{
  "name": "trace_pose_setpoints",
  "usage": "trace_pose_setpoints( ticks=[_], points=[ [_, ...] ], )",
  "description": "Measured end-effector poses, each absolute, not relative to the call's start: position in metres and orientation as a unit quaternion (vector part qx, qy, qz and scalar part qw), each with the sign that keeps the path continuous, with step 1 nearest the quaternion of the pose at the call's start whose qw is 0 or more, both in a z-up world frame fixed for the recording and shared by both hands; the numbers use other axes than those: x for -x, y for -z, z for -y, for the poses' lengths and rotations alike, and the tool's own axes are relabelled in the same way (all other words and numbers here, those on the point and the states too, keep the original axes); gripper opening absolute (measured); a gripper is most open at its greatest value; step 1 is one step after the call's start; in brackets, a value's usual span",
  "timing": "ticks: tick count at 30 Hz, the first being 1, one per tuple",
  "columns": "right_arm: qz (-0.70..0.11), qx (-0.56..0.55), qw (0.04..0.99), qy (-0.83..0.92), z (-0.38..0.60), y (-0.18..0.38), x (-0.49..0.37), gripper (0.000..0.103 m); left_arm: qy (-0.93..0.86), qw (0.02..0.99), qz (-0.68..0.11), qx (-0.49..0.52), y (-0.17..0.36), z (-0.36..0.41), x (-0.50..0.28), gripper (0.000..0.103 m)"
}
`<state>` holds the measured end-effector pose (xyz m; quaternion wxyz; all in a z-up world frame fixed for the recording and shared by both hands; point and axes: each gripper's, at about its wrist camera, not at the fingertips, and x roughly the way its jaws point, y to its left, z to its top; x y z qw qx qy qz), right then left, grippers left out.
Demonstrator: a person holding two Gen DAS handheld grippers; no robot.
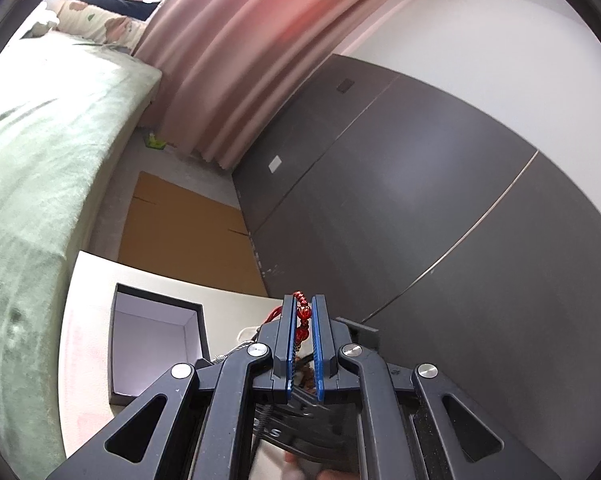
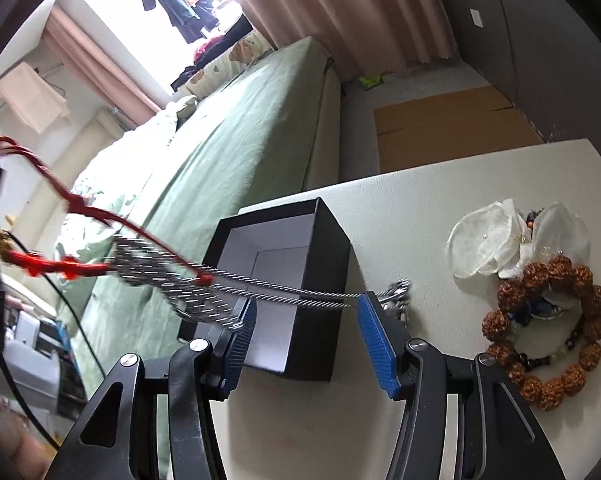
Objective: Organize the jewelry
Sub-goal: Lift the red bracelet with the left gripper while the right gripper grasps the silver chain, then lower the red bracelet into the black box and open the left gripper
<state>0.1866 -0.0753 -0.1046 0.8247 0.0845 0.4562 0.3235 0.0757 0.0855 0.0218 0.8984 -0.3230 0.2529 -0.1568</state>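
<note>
L gripper pinching red bead string; R gripper spread.

My left gripper: black moulded frame, two linkage arms per side with triangular cut-outs, round silver pivot screws just behind the fingers, which are lined with ribbed blue pads; a coiled spring and pale lettering, too blurred to read, lie behind the pads. My right gripper: identical black linkage, silver screws, ribbed blue pads. My bare skin shows blurred, left of that linkage.
</note>
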Motion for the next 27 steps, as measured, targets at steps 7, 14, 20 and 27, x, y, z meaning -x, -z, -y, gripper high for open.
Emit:
trace_pose_setpoints(
  ticks=[7, 14, 20, 27],
  points=[
    [-0.440, -0.111, 0.829, -0.328, 0.071, 0.107, -0.196, 0.008, 0.148, 0.899, -0.238, 0.335, -0.029, -0.105, -0.066, 0.007],
    [-0.410, -0.164, 0.832, -0.336, 0.093, 0.092, -0.195, 0.005, 0.097, 0.903, -0.235, 0.348, -0.022, -0.136, -0.062, 0.007],
    [-0.394, -0.197, 0.843, -0.310, 0.113, 0.079, -0.193, 0.005, 0.073, 0.899, -0.223, 0.370, -0.017, -0.161, -0.055, 0.007],
    [-0.366, -0.228, 0.846, -0.313, 0.130, 0.060, -0.189, 0.005, 0.058, 0.898, -0.233, 0.368, -0.007, -0.169, -0.057, 0.007]
  ],
)
